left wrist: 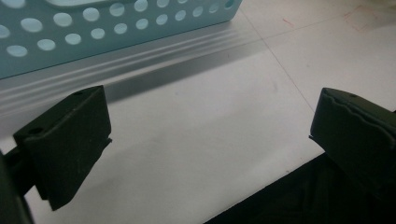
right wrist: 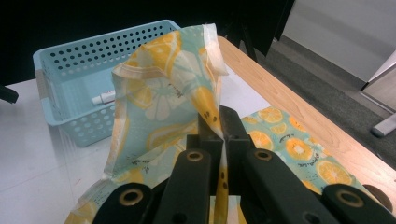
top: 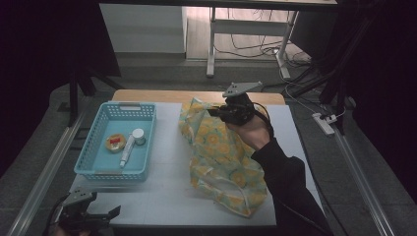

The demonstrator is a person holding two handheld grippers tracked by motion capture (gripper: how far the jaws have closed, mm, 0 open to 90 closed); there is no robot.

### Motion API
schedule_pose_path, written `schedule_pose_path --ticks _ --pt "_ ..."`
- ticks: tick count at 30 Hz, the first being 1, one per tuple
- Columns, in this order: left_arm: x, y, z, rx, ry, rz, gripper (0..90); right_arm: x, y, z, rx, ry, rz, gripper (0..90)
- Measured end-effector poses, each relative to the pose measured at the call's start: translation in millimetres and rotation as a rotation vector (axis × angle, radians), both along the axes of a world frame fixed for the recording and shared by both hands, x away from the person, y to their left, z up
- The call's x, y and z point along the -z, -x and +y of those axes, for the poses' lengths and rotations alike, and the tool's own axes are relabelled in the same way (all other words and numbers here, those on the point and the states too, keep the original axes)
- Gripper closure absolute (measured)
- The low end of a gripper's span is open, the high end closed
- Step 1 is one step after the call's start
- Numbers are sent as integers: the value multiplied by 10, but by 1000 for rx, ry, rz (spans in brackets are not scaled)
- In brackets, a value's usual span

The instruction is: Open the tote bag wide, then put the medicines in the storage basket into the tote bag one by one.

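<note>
The right gripper [right wrist: 219,128] clenched the rim of the lemon-printed turquoise fabric bag [top: 221,157], lifted mid-table; thin cloth could slip free. The left gripper [left wrist: 205,140] hung released beside the perforated turquoise plastic basket [top: 105,169].

- The basket [top: 96,156] stands on the left part of the table [top: 167,196].
- A tube [top: 127,150] and a small round box [top: 115,142] lie in the basket, box left of tube.
- The cloth bag [top: 223,162] lies right of the basket, apart from it.
- The right gripper [top: 216,112] is at the bag's far end.
- The left gripper [top: 105,215] is at the near left corner, before the basket.
</note>
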State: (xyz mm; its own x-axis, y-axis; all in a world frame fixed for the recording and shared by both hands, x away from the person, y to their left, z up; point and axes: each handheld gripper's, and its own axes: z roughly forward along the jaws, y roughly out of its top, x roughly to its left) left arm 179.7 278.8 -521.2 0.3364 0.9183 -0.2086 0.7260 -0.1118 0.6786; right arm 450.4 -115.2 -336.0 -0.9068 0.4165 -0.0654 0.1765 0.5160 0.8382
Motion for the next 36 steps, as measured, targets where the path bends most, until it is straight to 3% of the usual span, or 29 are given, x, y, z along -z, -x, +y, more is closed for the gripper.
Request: schedule_pose_path --ticks 7,14,20,26,36 --pt "-14 -8 13 3 15 4 0 13 -20 -18 6 -3 5 900" --pt "-175 -42 68 -10 39 -47 0 26 -26 -33 9 -11 13 900" --pt "-280 -106 59 -10 13 -55 0 49 -42 -24 7 -12 21 900" --pt "-351 -165 79 14 2 -77 0 31 -39 -24 8 -17 20 900" --pt "-430 -332 169 47 29 -84 0 34 -53 -57 -8 -24 21 900"
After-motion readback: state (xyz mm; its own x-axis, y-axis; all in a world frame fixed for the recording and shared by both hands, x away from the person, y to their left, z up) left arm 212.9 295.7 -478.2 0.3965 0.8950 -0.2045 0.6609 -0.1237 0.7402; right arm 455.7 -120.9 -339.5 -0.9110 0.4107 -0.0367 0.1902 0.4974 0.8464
